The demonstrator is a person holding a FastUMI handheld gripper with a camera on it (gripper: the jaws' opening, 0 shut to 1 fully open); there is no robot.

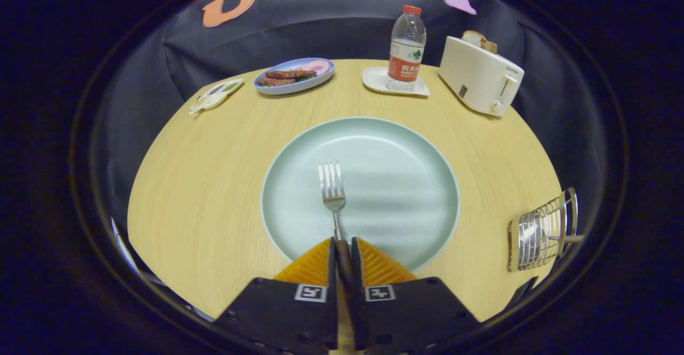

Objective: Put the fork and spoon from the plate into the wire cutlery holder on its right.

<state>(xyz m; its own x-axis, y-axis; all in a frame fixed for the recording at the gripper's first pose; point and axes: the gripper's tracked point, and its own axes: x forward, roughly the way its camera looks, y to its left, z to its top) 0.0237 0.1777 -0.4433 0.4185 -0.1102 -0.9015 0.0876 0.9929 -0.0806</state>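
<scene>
On the round wooden worktop point(214, 173), a small white dish point(216, 95) and a blue plate of food point(295, 75) sit at the far left. At centre, the gripper point(342, 248) is closed on the handle of the fork point(332, 189), both fingers pressing it, tines pointing away over the pale green plate point(406, 184). Beyond stand a water bottle point(407, 47) on a white tray point(377, 79) and a toaster point(478, 77) holding bread. The wire cutlery holder point(542, 232) stands right of the plate; something metallic, perhaps the spoon, shows inside.

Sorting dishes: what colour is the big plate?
Pale mint green plate, gripper view; jaws shut on fork.
</scene>
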